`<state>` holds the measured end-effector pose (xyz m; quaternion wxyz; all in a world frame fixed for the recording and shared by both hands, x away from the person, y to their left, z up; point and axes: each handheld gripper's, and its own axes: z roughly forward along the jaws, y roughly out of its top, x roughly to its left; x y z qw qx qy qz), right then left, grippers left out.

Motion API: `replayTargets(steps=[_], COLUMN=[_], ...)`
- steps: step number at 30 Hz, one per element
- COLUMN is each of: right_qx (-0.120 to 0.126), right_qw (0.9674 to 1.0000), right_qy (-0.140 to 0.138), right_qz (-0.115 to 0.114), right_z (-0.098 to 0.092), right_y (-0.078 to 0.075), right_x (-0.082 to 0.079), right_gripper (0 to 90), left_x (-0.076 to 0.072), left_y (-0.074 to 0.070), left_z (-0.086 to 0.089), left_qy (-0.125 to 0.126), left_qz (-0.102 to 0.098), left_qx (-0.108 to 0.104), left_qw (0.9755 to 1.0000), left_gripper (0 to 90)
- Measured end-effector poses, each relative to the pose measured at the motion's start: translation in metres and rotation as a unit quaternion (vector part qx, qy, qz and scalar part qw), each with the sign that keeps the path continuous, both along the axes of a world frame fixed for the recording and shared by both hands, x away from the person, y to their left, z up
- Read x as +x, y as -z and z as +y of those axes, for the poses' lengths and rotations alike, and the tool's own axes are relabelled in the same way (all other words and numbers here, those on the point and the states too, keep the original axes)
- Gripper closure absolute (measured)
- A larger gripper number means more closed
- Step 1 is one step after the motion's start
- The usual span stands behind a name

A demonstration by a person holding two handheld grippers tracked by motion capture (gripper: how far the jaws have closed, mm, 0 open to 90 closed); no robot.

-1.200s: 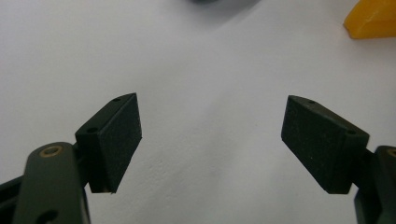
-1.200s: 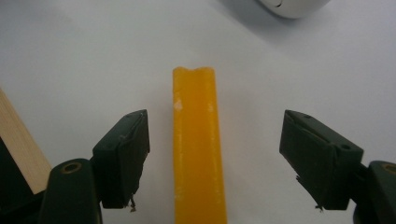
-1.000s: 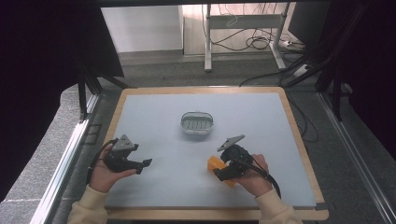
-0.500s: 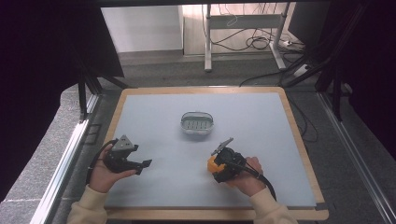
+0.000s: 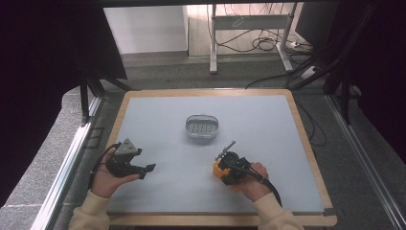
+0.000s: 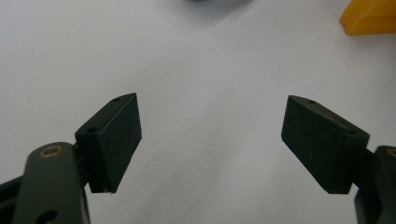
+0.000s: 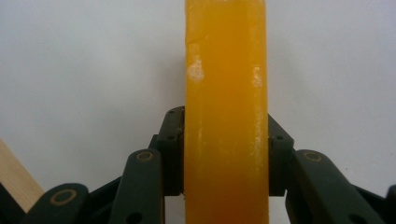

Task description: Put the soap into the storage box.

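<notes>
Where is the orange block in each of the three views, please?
High view: the orange block is low and right of centre, at the right gripper.
Left gripper view: its corner is at the top right.
Right gripper view: upright in the centre, clamped between the jaws.
Shared landmark: the pale table surface.

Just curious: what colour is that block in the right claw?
Orange-yellow block, seen best in the right gripper view.
</notes>
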<state>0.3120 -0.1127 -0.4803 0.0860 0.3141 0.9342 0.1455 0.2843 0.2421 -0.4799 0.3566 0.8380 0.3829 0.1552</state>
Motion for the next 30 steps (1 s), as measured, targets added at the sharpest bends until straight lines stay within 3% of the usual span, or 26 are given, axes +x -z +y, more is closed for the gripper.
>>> replayTargets(steps=[10, 18, 30], right_qx=[0.002, 0.036, 0.057], right_qw=[0.9998, 0.9988, 0.9973], right_qy=[-0.016, -0.018, -0.021], right_qz=[-0.01, -0.029, -0.041], right_z=[-0.002, -0.011, -0.024], right_y=[-0.005, -0.02, -0.033], right_x=[-0.002, -0.003, -0.005], right_gripper=[61.8, 61.8, 61.9], left_x=[0.0, 0.0, 0.0], left_y=[0.0, 0.0, 0.002], left_z=[0.001, 0.0, -0.003], left_qy=[-0.003, -0.004, -0.001], left_qz=[-0.002, -0.001, 0.002], left_qx=[-0.002, -0.002, 0.004], left_qw=[1.0, 1.0, 1.0], left_gripper=[20.0, 20.0, 20.0])
